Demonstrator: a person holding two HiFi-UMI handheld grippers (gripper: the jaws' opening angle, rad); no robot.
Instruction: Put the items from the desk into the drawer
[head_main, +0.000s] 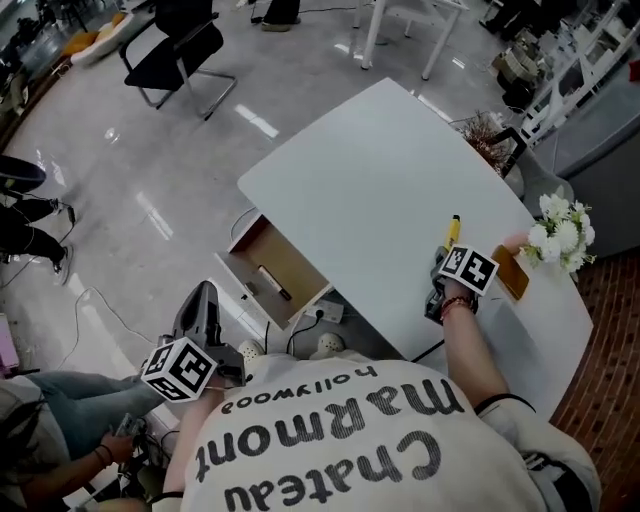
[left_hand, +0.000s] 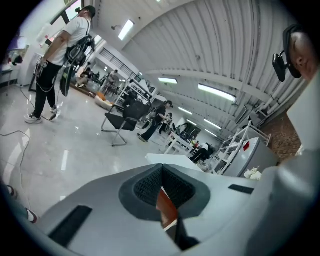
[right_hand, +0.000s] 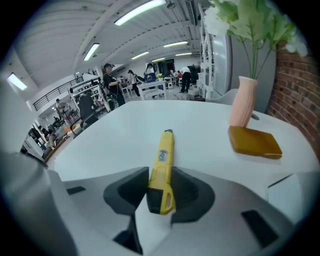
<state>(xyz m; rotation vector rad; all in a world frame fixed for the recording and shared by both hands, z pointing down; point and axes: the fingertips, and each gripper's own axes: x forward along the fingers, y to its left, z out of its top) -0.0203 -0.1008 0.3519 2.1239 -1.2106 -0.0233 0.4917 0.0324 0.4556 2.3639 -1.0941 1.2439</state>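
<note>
A yellow utility knife (right_hand: 164, 160) lies along the white desk (head_main: 380, 190), and my right gripper (right_hand: 161, 189) is shut on its rear end. The head view shows that gripper (head_main: 446, 262) near the desk's right front, with the knife (head_main: 452, 232) pointing away. The wooden drawer (head_main: 250, 245) stands pulled open at the desk's left side, and a dark-and-white item (head_main: 272, 283) lies inside. Below the drawer, off the desk, my left gripper (head_main: 205, 298) is shut, holding nothing that I can see. A brown sliver shows through the slit under its pads (left_hand: 172, 187).
An amber flat block (right_hand: 254, 142) lies beside a pink vase (right_hand: 243, 107) of white flowers (head_main: 560, 232) at the desk's right end. A black chair (head_main: 180, 55) stands on the floor beyond. Cables and a seated person's legs (head_main: 60, 395) are at the lower left.
</note>
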